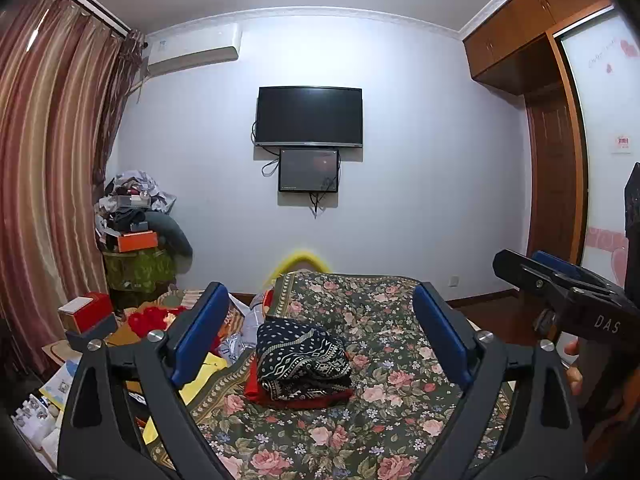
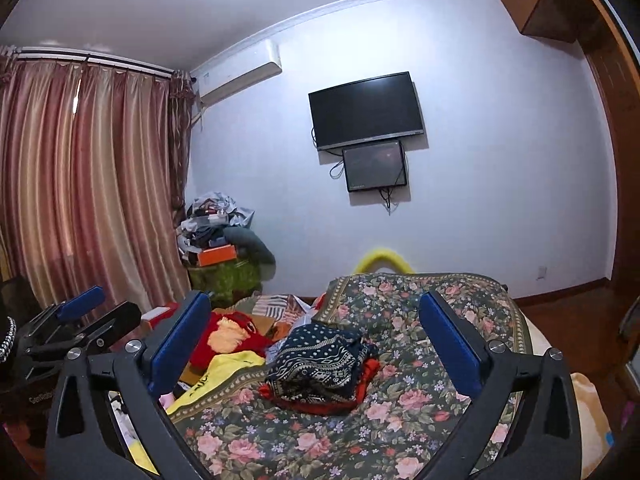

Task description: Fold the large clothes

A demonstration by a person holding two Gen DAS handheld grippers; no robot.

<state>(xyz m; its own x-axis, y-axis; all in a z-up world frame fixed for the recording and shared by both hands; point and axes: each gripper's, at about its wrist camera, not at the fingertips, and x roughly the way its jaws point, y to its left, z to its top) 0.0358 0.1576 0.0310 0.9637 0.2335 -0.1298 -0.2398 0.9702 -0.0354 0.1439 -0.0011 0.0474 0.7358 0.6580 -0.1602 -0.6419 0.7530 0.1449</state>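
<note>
- Two grippers are held above the near part of a bed, both pointing almost level toward the far wall; each has its blue-padded jaws spread wide with nothing between them.
- The left gripper point(image 1: 320, 336) frames a folded bundle of clothes point(image 1: 302, 360) between its fingers, but the bundle lies on the bed well beyond the pads, untouched.
- The right gripper point(image 2: 316, 344) frames the same folded bundle point(image 2: 320, 364) from the other side, also clear of it; it shows at the right edge of the left wrist view point(image 1: 560, 280), with fingers of the person's hand point(image 1: 574, 364) below it.
- The bundle, dark blue patterned cloth over red, sits near the left edge of the floral bedspread point(image 1: 400, 360), about midway along the bed.
- To the right of the bundle the bedspread lies bare out to the right edge and the far end.
- Past the bed's left edge the room is crowded: loose red and yellow garments point(image 2: 232, 344), papers and a red box point(image 1: 86, 312).
- In the far left corner, beside the striped curtains point(image 1: 52, 160), a green-covered stand point(image 1: 140, 268) carries a heap of clothes and an orange box point(image 1: 138, 240).
- A television point(image 1: 309, 117) and a smaller screen point(image 1: 309, 171) hang on the far wall; a wooden wardrobe point(image 1: 552, 160) fills the right side.
</note>
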